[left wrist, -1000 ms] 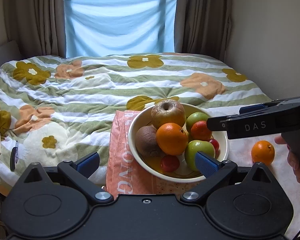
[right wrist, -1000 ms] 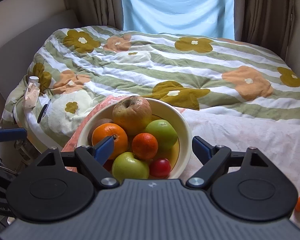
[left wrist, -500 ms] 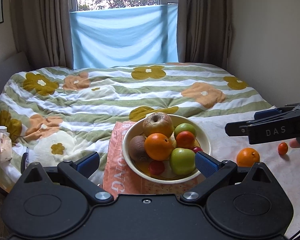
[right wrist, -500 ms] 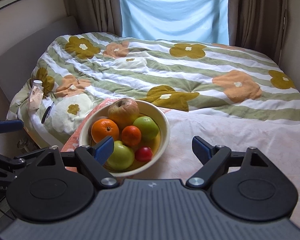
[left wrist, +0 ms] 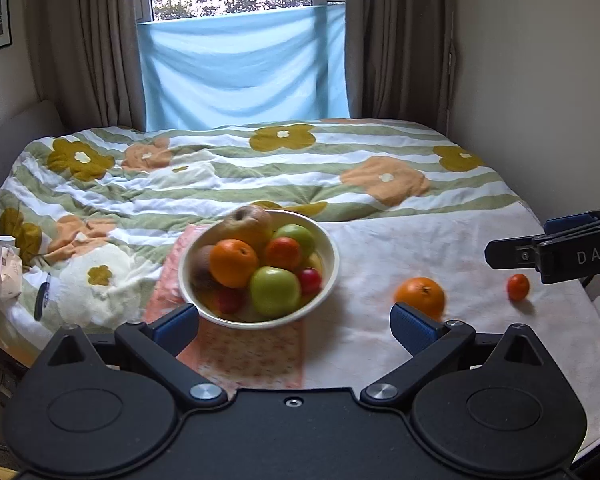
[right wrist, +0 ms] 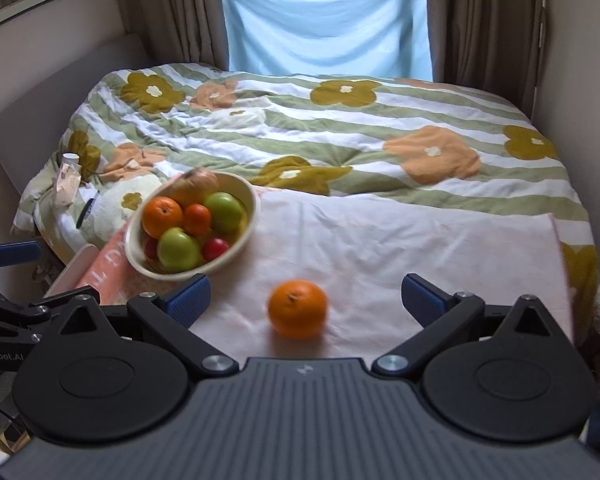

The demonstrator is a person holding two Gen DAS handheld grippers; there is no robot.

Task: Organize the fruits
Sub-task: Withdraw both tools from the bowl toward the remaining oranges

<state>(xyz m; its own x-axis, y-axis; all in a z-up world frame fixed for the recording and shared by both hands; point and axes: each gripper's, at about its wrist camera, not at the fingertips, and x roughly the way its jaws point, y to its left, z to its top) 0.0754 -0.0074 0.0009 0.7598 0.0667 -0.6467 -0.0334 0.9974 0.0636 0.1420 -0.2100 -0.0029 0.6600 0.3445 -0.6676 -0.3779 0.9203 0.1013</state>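
A cream bowl (left wrist: 328, 276) (right wrist: 248, 216) on the bed holds oranges, green apples, a brown apple, a kiwi and small red fruits. A loose orange (left wrist: 420, 296) (right wrist: 298, 308) lies on the white cloth right of the bowl. A small tangerine (left wrist: 517, 287) lies further right. My left gripper (left wrist: 296, 326) is open and empty, just short of the bowl. My right gripper (right wrist: 304, 300) is open and empty, with the loose orange between its fingers but apart from them. The right gripper also shows in the left wrist view (left wrist: 556, 250).
The bowl rests on a pink patterned cloth (left wrist: 252, 356). A floral striped duvet (left wrist: 260, 168) covers the bed. A small white packet (left wrist: 8, 268) and a dark pen (left wrist: 42, 298) lie at the left edge. Walls close both sides; curtains and a window stand behind.
Both grippers have pulled back from the bowl and risen. The right gripper has swung right, so the loose orange now sits between its fingers. The tangerine has come into the left view.
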